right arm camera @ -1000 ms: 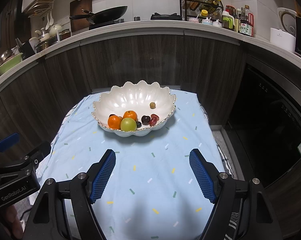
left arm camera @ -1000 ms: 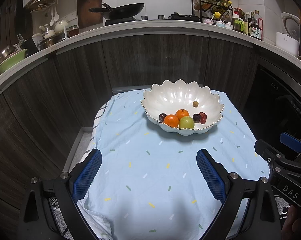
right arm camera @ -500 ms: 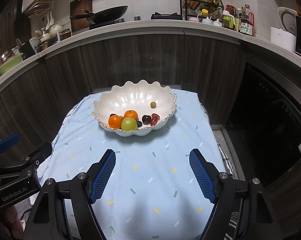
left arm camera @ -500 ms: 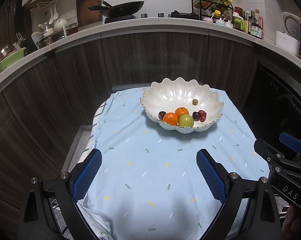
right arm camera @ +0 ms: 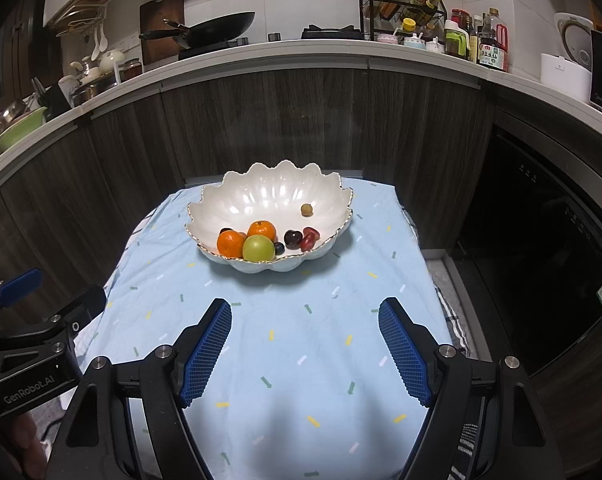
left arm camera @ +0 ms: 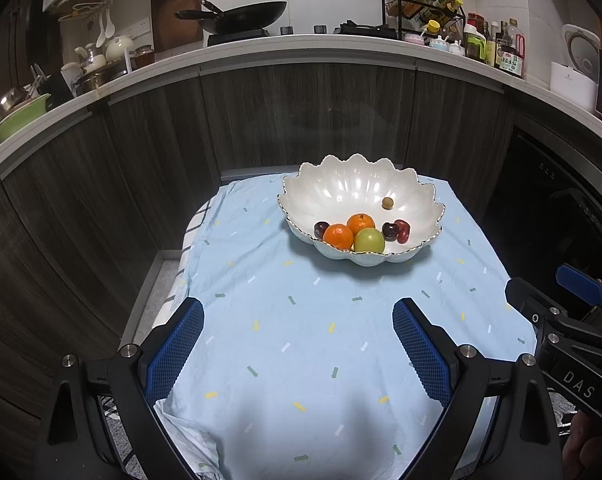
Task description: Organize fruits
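All fruit (left arm camera: 357,232) sits in the white bowl (left arm camera: 341,184), centre frame on the blue cloth (left arm camera: 301,340). Left gripper (left arm camera: 297,344) and right gripper (right arm camera: 305,344) hang low in frame, fingers released and empty, likely finished.

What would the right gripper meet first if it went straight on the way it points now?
Probably the light blue cloth. The right gripper is open and empty, tilted downward, with only bare cloth between its fingers. The white bowl of fruit lies farther ahead; depth is unclear.
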A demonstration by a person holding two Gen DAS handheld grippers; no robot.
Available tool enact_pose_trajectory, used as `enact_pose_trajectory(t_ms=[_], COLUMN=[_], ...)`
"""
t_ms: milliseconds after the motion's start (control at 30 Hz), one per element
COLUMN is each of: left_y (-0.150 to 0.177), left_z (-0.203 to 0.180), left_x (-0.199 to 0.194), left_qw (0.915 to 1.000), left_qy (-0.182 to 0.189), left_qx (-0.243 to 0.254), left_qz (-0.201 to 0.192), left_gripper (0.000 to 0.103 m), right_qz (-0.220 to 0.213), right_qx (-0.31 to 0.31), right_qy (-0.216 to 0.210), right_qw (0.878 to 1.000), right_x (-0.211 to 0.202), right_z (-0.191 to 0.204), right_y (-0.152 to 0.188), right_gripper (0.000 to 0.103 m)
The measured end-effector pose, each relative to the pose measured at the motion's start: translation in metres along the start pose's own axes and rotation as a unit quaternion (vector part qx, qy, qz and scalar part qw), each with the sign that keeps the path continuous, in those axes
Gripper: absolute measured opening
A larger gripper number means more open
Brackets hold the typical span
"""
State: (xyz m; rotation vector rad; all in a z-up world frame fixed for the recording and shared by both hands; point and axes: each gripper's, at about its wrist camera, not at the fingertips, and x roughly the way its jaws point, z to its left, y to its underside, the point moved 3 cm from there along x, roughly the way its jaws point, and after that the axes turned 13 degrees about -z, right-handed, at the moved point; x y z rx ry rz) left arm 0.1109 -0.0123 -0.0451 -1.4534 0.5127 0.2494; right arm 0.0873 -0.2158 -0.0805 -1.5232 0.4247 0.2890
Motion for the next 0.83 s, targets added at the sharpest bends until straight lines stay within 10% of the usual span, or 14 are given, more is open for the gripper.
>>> enact_pose_trajectory(t_ms=[833], left_y=[0.005], left_z=[-0.007], left_x=[0.011], left_qw=[0.9999], left_qy=[0.001], left_qx=[0.011], left_qz=[0.012], left_gripper=[0.097], right_qz=[0.008], right_qx=[0.013], right_qy=[0.008], right_qw=[1.0], right_x=[0.008], right_z=[-0.003], right_y=[0.007], right_gripper=[0.077])
